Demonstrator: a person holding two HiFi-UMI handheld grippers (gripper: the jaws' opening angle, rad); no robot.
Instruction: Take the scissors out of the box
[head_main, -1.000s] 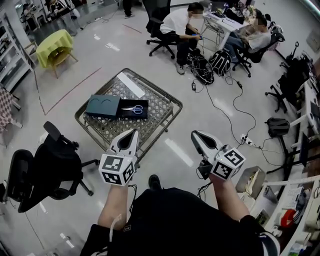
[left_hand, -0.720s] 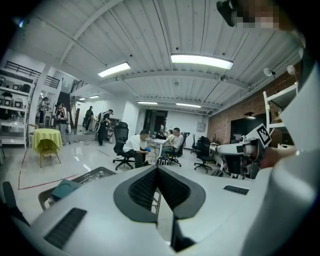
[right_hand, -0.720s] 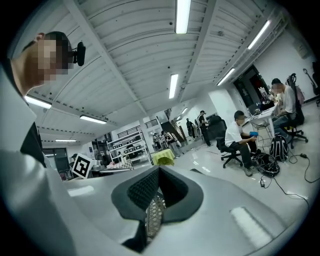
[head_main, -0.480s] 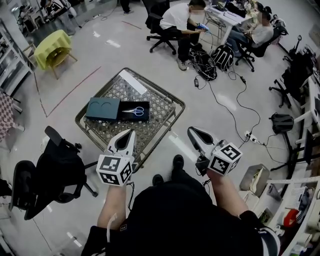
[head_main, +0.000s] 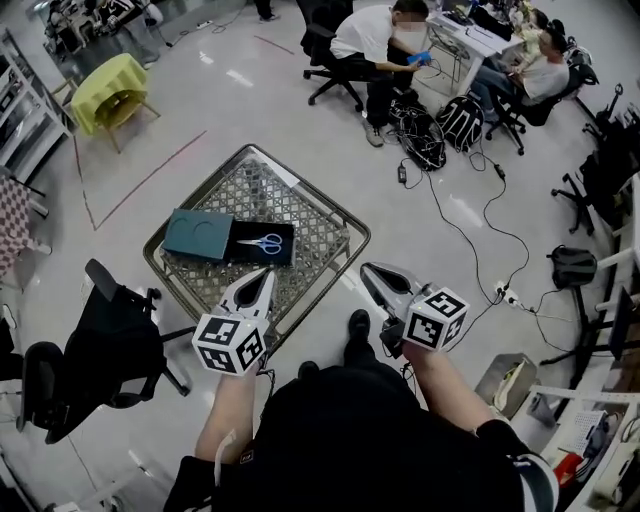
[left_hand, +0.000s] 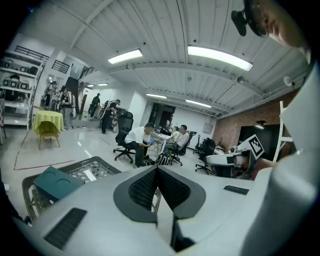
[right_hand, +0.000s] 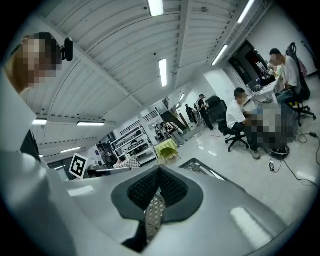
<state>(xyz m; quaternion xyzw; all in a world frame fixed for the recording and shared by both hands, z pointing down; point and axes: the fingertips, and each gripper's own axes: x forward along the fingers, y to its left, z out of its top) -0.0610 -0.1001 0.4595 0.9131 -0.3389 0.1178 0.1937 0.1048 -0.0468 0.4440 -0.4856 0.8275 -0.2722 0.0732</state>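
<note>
The scissors (head_main: 262, 241) with blue handles lie in a black box tray (head_main: 245, 254) on a wire-mesh table (head_main: 345, 215). The teal lid (head_main: 197, 233) lies beside the tray on its left; it also shows low at the left in the left gripper view (left_hand: 55, 182). My left gripper (head_main: 266, 274) is shut and empty, its tips over the table's near edge, short of the tray. My right gripper (head_main: 367, 270) hangs off the table's right corner, jaws together with nothing between them. Each gripper view shows its own jaws meeting, left gripper (left_hand: 157, 169) and right gripper (right_hand: 159, 170).
A black office chair (head_main: 110, 330) stands close at the table's left. A white strip (head_main: 285, 172) lies on the far part of the mesh. Seated people (head_main: 385, 40), bags (head_main: 420, 135) and floor cables (head_main: 450, 215) are beyond, a yellow-covered chair (head_main: 108, 85) far left.
Both grippers have come forward and a little lower toward the table. The person has stepped up, so the table's near edge now lies under the left gripper's tips.
</note>
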